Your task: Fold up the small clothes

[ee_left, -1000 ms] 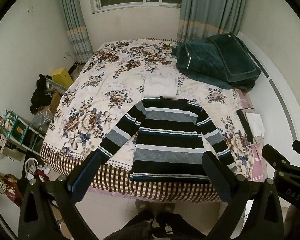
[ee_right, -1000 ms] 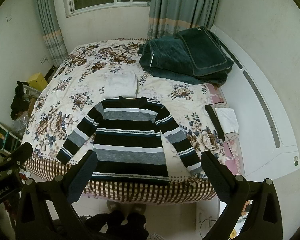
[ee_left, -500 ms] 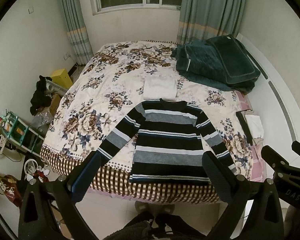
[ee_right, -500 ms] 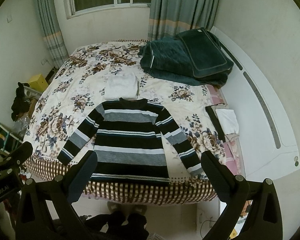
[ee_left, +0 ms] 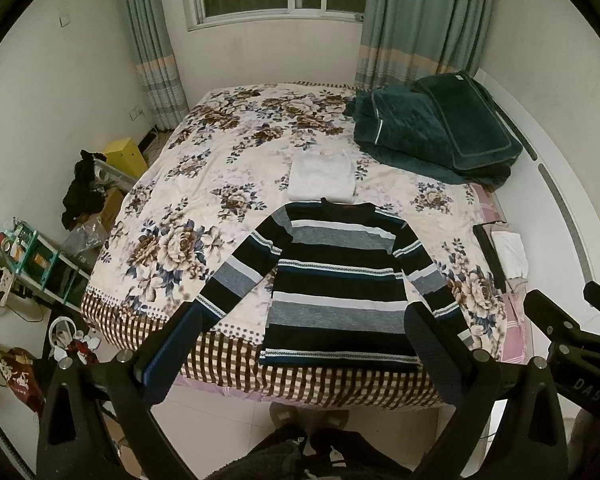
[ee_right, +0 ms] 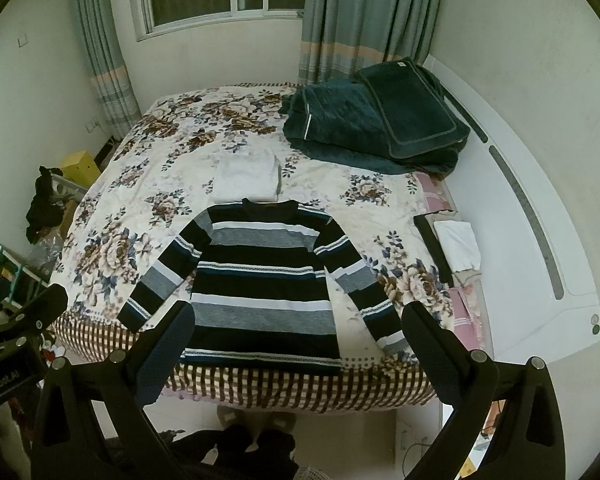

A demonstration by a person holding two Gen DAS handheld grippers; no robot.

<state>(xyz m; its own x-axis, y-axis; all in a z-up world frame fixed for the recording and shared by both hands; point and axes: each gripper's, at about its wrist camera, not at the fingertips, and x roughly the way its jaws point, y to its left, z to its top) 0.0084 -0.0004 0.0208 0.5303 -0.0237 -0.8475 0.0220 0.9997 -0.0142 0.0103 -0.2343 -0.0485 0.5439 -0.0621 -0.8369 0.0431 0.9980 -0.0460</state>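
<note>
Striped sweater (ee_left: 338,280) lies flat, sleeves spread, at the near edge of the bed (ee_left: 204,184), hem by the checked border. Folded white cloth (ee_left: 321,176) sits just beyond its collar, dark green blanket (ee_left: 432,128) further back right. Left tongs (ee_left: 300,344) and right tongs (ee_right: 298,340) both spread wide, empty, above the floor short of the bed.

Both wrist views high, facing down over bed (ee_left: 228,184), side-by-side.
</note>
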